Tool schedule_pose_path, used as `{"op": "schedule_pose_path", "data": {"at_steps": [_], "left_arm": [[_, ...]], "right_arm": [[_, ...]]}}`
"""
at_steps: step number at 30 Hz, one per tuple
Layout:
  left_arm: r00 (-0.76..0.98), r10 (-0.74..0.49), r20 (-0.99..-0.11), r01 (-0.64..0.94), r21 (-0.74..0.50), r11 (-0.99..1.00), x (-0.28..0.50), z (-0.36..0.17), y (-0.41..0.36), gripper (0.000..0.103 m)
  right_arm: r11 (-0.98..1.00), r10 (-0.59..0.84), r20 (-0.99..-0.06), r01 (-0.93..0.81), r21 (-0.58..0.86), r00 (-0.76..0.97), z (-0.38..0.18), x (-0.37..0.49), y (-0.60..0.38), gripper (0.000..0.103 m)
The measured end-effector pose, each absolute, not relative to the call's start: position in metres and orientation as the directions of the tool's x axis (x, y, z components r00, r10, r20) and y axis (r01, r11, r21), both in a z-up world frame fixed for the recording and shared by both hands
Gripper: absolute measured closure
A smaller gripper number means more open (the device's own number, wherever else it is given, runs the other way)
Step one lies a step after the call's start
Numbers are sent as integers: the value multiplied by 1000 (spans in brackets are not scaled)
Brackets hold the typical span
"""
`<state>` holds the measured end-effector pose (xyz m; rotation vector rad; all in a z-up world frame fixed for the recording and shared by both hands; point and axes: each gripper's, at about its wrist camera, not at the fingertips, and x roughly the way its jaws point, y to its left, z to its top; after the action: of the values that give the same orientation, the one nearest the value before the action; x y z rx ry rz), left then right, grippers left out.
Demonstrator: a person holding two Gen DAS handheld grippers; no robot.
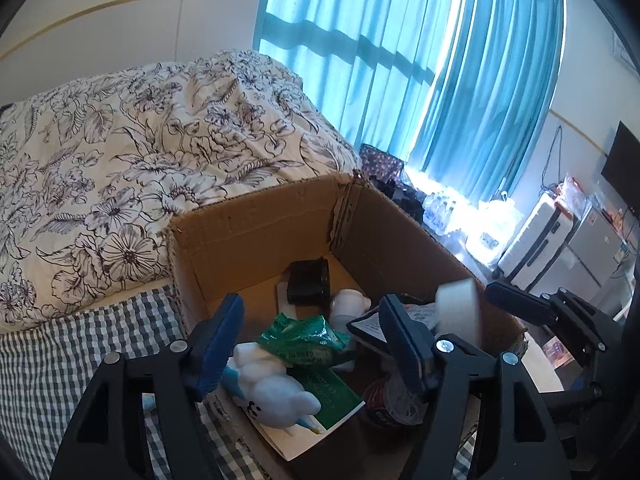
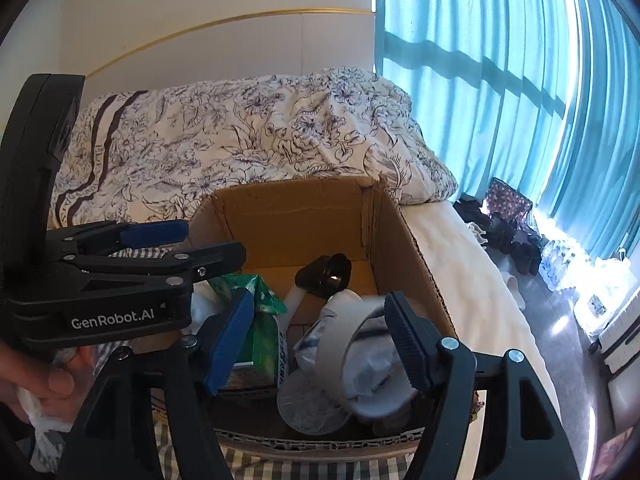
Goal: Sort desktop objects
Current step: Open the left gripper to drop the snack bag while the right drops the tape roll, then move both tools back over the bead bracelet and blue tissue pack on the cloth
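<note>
An open cardboard box (image 1: 260,200) (image 2: 296,184) stands on the bed. In it lie a black object (image 1: 310,286) (image 2: 326,274), a green packet (image 1: 304,336) (image 2: 256,296), a white plush toy (image 1: 276,392) and a can (image 1: 384,400). My left gripper (image 1: 312,344) (image 2: 212,242) hangs open over the box's near left part, holding nothing. My right gripper (image 2: 318,340) is open above the near right part. A white tape roll (image 2: 368,356) (image 1: 460,312) shows blurred between its fingers, apart from the left pad.
A floral duvet (image 1: 140,140) is heaped behind the box, with a checked sheet (image 1: 60,360) to the left. Blue curtains (image 1: 400,60) hang at the right. A white suitcase (image 1: 536,240) and bottles stand on the floor. A hand (image 2: 40,380) holds the left gripper.
</note>
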<state>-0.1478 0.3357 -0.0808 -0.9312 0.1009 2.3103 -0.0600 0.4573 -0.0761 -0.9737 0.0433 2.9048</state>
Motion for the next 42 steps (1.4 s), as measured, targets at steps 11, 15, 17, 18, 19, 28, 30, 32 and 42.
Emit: {"op": "schedule_pose_path", "data": {"at_steps": [11,15,17,18,19,28,30,32,42], "left_arm": [[-615,523,-590,-550,-154,-821,-134,-40,297,30],[-637,516,-573,-537,-151,-830,-123,-25,281,30],[-649,510,-565,-531,-144,-835,-116,-18,273,30],[-654,508,-561,-530,-139,-836,-112,-14,269,30],[-659,505,-558,-529,-134,-838,-109,-11,266,30],[-717,491,-494,-512,-106,-853,-76,25,236,30],[-731,487,-479,-503,-105,-858,-69,32,227,30],[-742,483,-465,-496,-105,-862,-62,39,220,30],[-803,447,-394,-461,-63,-885,-24,73,172,24]], "right_arm": [[-997,58,-556,-72,3,-829,-49,-44,437,35],[-998,56,-532,-70,5,-845,-37,-35,427,35],[-998,54,-520,-69,10,-853,-31,-29,423,35],[-998,53,-512,-69,13,-857,-27,-26,420,35],[-998,52,-504,-68,14,-862,-23,-23,418,35],[-997,64,-444,-79,16,-894,9,5,399,26],[-996,71,-432,-83,10,-899,16,11,394,22],[-996,79,-418,-90,7,-905,24,17,391,19],[-997,64,-358,-73,13,-931,55,42,364,8]]}}
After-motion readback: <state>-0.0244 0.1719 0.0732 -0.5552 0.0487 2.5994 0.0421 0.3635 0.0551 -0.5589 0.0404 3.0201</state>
